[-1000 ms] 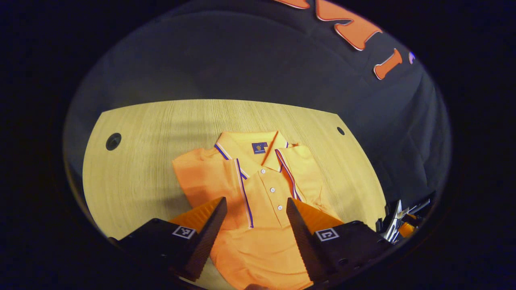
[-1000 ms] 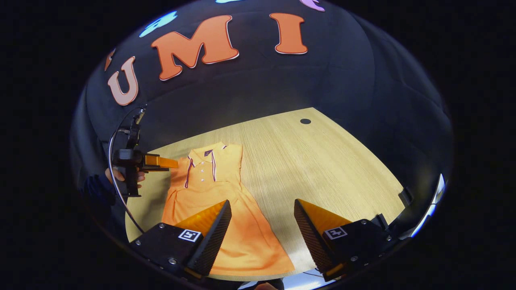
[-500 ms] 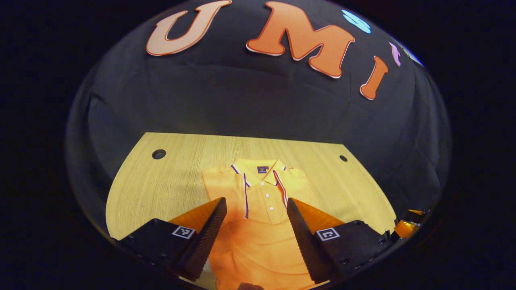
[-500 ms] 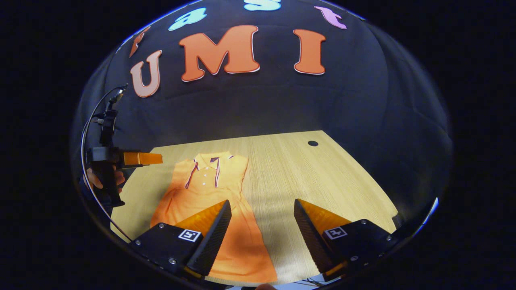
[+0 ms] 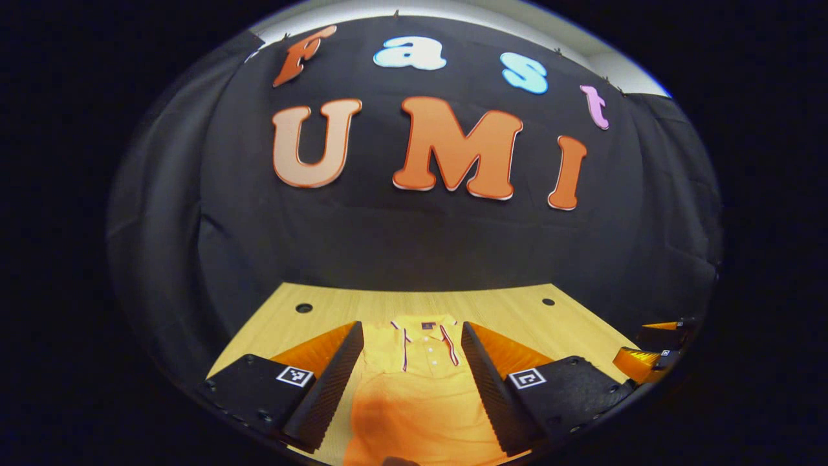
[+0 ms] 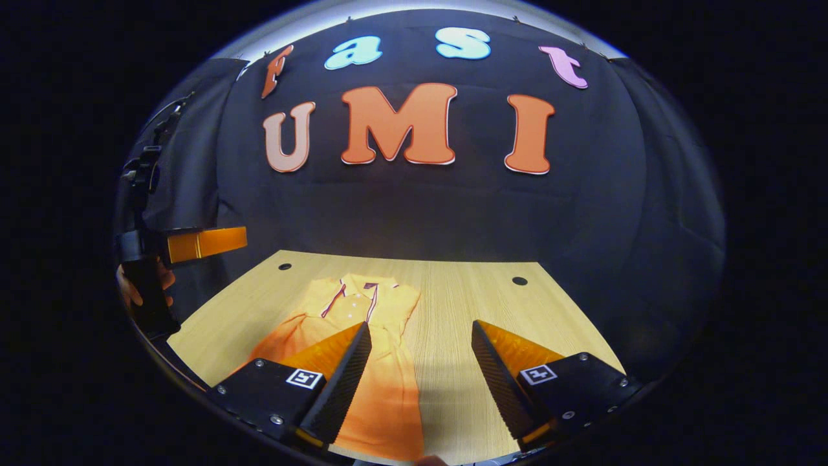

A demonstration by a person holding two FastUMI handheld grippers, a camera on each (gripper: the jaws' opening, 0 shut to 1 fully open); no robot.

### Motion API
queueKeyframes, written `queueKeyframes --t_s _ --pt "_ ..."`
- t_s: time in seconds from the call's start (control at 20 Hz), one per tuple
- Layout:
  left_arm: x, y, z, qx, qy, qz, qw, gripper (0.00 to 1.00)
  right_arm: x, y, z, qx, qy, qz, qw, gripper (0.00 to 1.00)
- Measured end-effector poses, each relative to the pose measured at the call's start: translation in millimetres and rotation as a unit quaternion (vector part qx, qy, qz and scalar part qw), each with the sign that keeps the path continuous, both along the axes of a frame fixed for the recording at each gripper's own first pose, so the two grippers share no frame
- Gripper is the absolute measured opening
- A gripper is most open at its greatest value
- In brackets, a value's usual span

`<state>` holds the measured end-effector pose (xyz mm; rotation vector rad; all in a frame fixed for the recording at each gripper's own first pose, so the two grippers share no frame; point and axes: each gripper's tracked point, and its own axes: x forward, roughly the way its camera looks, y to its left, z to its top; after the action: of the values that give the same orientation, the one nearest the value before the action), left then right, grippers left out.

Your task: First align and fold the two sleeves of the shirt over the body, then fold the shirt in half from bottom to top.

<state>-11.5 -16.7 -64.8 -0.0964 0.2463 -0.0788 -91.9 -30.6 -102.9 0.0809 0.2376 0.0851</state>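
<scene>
An orange polo shirt (image 5: 420,382) lies flat on the wooden table (image 5: 504,317), collar at the far end, both sleeves folded in over the body. My left gripper (image 5: 411,327) hovers above the shirt's lower half, open, the cloth showing between its fingers without touching them. In the right gripper view the shirt (image 6: 381,323) lies left of centre. My right gripper (image 6: 420,325) is open over the shirt's right edge and bare wood, holding nothing. The left gripper (image 6: 206,242) hangs high at the far left, held by a hand (image 6: 132,288). The right gripper (image 5: 650,353) sits at the right edge.
The table has round cable holes near its far corners (image 5: 304,308) (image 5: 548,301) (image 6: 519,281). Bare wood (image 6: 504,310) spreads right of the shirt. The booth's black cloth wall (image 5: 420,246) stands just behind the table's far edge.
Both grippers have lifted and tilted up away from the table, so the shirt sits lower and smaller in both views. The shirt has not moved. Both stay open.
</scene>
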Motion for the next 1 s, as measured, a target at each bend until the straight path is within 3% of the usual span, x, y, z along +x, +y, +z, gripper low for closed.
queueKeyframes --t_s 0.05,0.3,0.35,0.5,0.65,1.0 --pt "-3.3 3.6 9.5 0.004 -0.028 0.008 1.000 0.98 -2.8 -0.3 -0.5 -0.004 -0.005 0.005 1.000 0.95" --pt "-58.9 25.9 52.8 0.078 -0.109 0.058 0.989 0.98 -17.7 0.7 5.2 -0.002 -0.034 0.020 0.999 0.97" --pt "-66.3 22.4 55.8 0.081 -0.120 0.047 0.988 0.98 -16.5 -0.4 2.4 -0.005 -0.033 0.021 0.999 0.97" --pt "-86.8 9.6 17.4 0.079 -0.065 0.025 0.994 0.98 -31.2 -5.6 -24.2 -0.015 -0.007 0.033 0.999 0.97" --pt "-117.6 15.6 -32.6 0.085 0.006 0.033 0.996 0.98 -45.2 -5.6 -61.9 -0.002 0.047 0.048 0.998 0.97" --pt "-146.8 24.5 -152.8 0.076 0.175 0.048 0.980 0.98 -66.0 6.7 -144.4 0.012 0.170 0.081 0.982 0.98"
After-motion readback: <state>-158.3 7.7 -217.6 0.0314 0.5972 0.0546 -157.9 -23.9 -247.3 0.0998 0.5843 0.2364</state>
